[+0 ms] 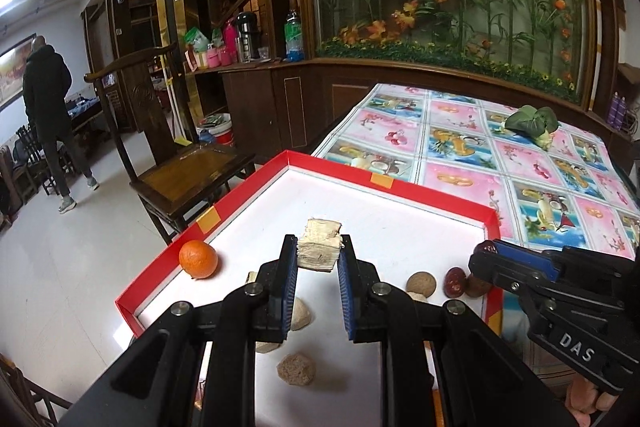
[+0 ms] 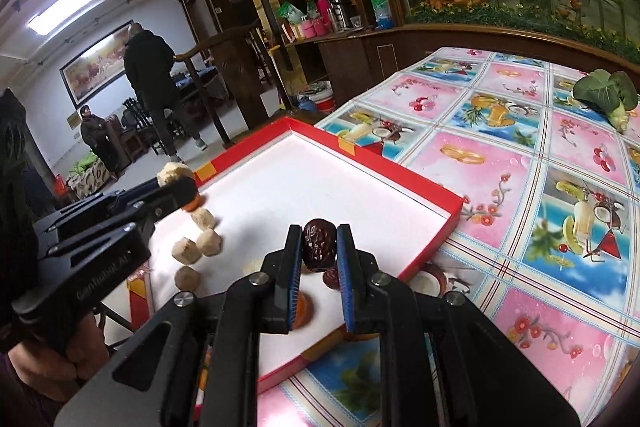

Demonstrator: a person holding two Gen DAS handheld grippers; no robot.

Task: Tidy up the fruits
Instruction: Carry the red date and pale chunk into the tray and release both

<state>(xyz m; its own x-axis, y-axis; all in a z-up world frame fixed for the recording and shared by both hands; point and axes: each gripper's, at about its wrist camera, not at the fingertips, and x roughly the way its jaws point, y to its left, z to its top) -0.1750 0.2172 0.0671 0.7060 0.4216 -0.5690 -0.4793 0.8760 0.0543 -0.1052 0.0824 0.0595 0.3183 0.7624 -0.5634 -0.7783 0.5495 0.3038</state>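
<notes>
While both grippers hover over the red-rimmed tray (image 1: 400,191), each one carries a piece, so sorting looks midway — judged from the split already on the tray floor.

Far left of the tray, tight against its left rim, sits the orange (image 1: 198,259), alone, probably parked as its own group. Next along, the left gripper (image 1: 318,259) is clamped on a pale layered chunk (image 1: 320,245), held at the fingertips and lifted clear of the tray floor; grip sits low on the chunk's sides, so it looks stable. Below and behind that gripper, more pale beige chunks (image 2: 196,251) lie clustered on the tray's left half — likely the pile this piece belongs to.

Right of tray centre, a round tan nut-like piece (image 1: 421,283) sits beside a dark red date (image 1: 455,282), both near the tray's right rim — the dark fruits appear to be collecting on that side. The right gripper (image 2: 319,247) is closed on another dark wrinkled date (image 2: 318,245), pinched between the blue pads (image 2: 344,259), raised above the tray's near-right corner; another dark piece (image 2: 330,277) lies under it, and something orange under the left finger, too hidden to name.

Off the tray to the far right, on the fruit-print tablecloth (image 2: 500,167), a leafy green vegetable (image 2: 606,95) lies well apart, not part of the sorting, I think.

Risk: the date is small and rounded, could twist out of the pads.
</notes>
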